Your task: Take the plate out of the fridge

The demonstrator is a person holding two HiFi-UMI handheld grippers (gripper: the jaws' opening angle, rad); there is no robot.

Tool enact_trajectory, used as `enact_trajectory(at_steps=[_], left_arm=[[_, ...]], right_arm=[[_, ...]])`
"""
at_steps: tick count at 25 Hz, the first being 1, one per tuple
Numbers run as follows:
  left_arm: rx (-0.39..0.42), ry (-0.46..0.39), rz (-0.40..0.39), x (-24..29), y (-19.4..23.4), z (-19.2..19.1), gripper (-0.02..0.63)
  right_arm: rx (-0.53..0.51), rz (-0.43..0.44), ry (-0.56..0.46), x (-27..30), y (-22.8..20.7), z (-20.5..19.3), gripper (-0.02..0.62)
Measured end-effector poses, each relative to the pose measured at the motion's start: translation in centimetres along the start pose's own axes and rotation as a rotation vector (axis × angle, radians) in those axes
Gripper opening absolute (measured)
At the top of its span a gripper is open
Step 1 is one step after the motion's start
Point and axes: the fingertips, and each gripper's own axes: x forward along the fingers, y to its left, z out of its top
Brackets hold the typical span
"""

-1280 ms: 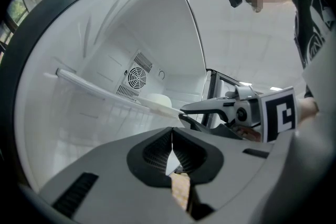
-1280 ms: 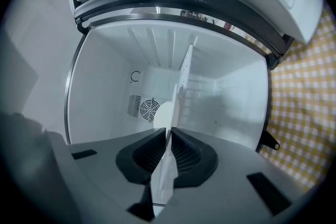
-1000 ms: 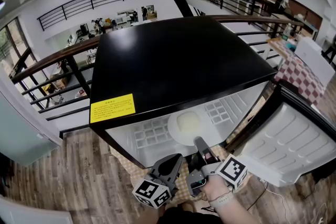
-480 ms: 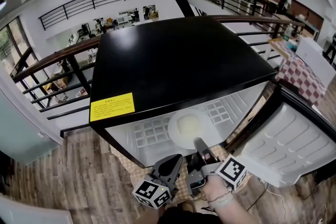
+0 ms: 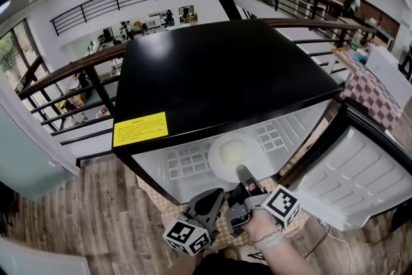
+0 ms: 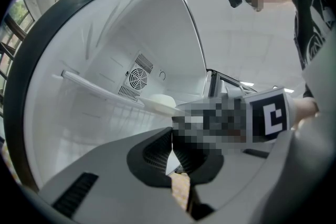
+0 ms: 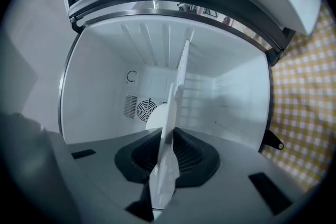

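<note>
A small black-topped fridge stands open, its door swung out to the right. A white plate with a pale mound on it lies on the white wire shelf. My right gripper is shut on the plate's near rim. In the right gripper view the plate runs edge-on between the jaws of the right gripper. My left gripper hangs below the shelf front, shut on nothing. In the left gripper view the left gripper shows pressed jaws and the plate lies beyond.
The fridge's white inner walls close in on both sides of the plate. A yellow chequered cloth lies under the fridge. A dark railing runs behind it, with wooden floor to the left.
Almost nothing differs. The right gripper's marker cube has edged slightly toward the fridge, and the plate stays on the shelf.
</note>
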Motion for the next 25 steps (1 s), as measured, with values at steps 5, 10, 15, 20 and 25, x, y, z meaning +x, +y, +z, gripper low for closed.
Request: enact_trajectory(at_steps=[5, 10, 15, 20, 25], left_arm=[[-0.004, 0.000, 0.005, -0.04, 0.19, -0.24, 0.009], [-0.005, 0.005, -0.002, 0.23, 0.07, -0.45, 0.009], [-0.004, 0.009, -0.001, 0.27, 0.23, -0.35, 0.009], [-0.006, 0.015, 0.000, 0.30, 0.17, -0.49, 0.009], [-0.007, 0.015, -0.003, 0.38, -0.02, -0.64, 0.009]], right_arm=[[0.016, 0.011, 0.008, -0.66, -0.01, -0.27, 0.067], [0.014, 0.016, 0.007, -0.22, -0.18, 0.15, 0.067], [0.027, 0.032, -0.008, 0.02, -0.16, 0.31, 0.067], [0.030, 0.041, -0.009, 0.07, -0.13, 0.31, 0.067], [0.064, 0.048, -0.011, 0.02, -0.21, 0.32, 0.060]])
